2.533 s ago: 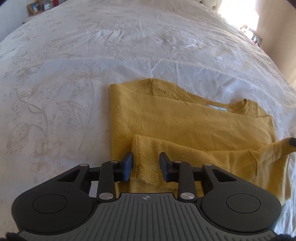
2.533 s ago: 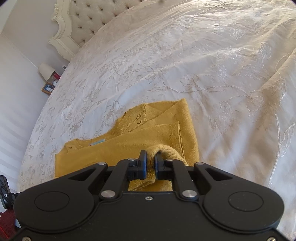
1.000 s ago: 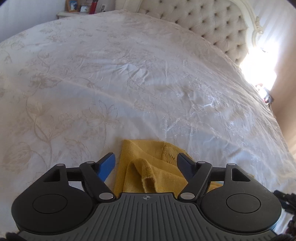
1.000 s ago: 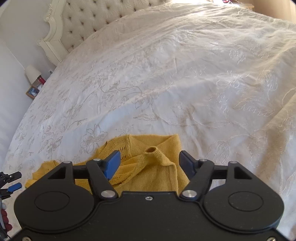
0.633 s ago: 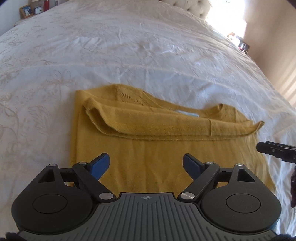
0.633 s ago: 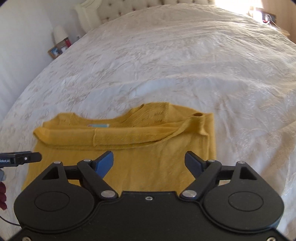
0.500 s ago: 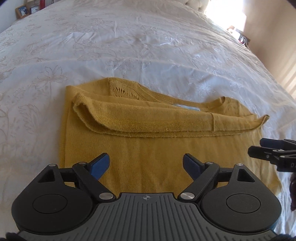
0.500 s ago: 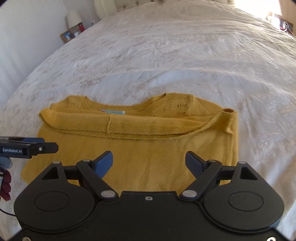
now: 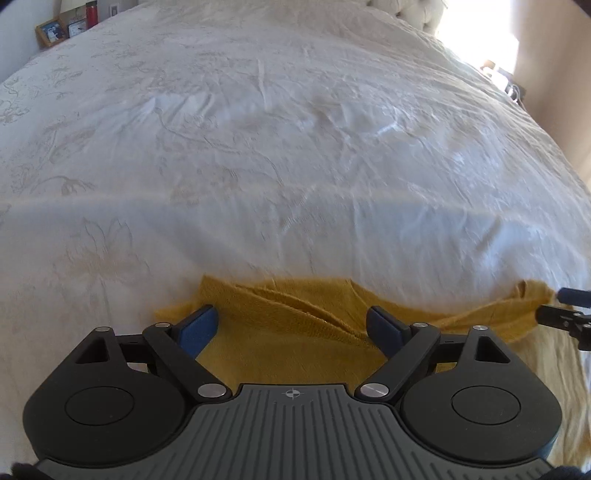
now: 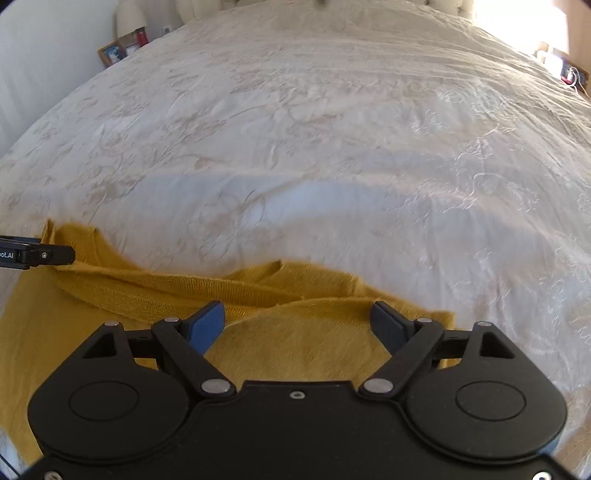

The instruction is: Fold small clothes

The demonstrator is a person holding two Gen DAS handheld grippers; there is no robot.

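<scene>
A mustard-yellow knit sweater [image 9: 295, 332] lies flat on the white embroidered bedspread [image 9: 295, 147], with both sleeves folded across its upper part. My left gripper [image 9: 291, 326] is open and empty, low over the sweater's left side. My right gripper [image 10: 297, 321] is open and empty, low over the sweater [image 10: 295, 339] on its right side. The right gripper's tip [image 9: 565, 317] shows at the right edge of the left wrist view; the left gripper's tip [image 10: 37, 254] shows at the left edge of the right wrist view. The sweater's near part is hidden under both grippers.
The bedspread [image 10: 332, 129] stretches far beyond the sweater. A nightstand with picture frames and a red bottle [image 9: 74, 26] stands at the far left; it also shows in the right wrist view [image 10: 125, 46]. A tufted headboard [image 9: 417, 11] and a bright window are at the far end.
Both grippers, open since they released the folded sleeves, have dropped lower and closer to the sweater, so only its upper edge now shows beyond the fingers.
</scene>
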